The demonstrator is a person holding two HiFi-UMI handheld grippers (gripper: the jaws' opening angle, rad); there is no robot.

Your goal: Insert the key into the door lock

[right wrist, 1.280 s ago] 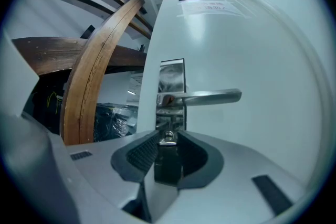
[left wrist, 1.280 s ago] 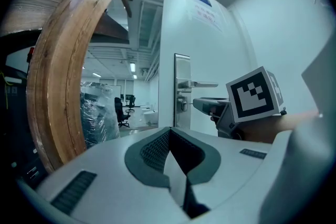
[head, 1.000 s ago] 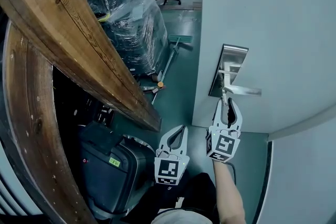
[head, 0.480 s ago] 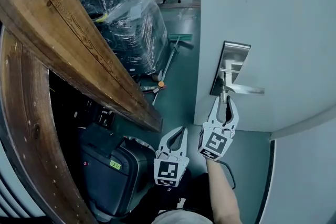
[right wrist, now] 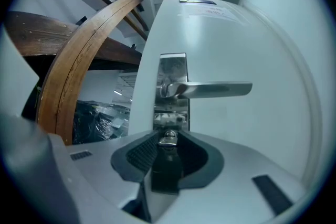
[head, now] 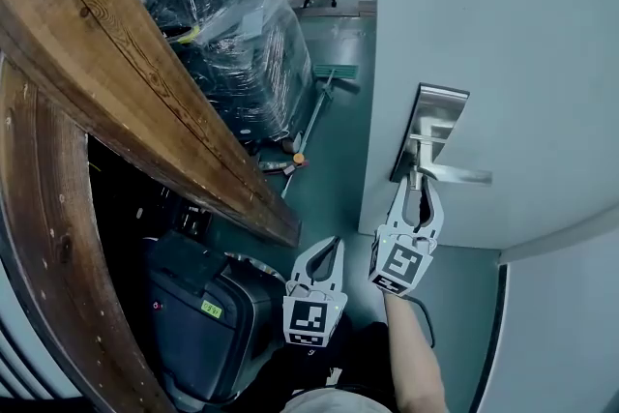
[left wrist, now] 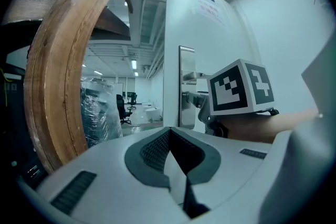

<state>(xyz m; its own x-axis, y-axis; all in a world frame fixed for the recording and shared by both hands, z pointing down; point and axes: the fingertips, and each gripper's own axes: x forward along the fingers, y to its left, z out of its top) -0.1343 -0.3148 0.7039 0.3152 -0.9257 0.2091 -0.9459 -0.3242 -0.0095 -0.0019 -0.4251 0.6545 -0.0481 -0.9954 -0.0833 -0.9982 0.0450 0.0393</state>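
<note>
Both grippers are closed — the left gripper point(head: 329, 250) on nothing, the right gripper point(head: 416, 187) on the key point(right wrist: 168, 140), now brought up to the door lock point(right wrist: 169, 119); insertion is judged imminent.

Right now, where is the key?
In the right gripper view, the key sits pinched in the right claw, its tip at the lock plate just under the lever handle.
</note>
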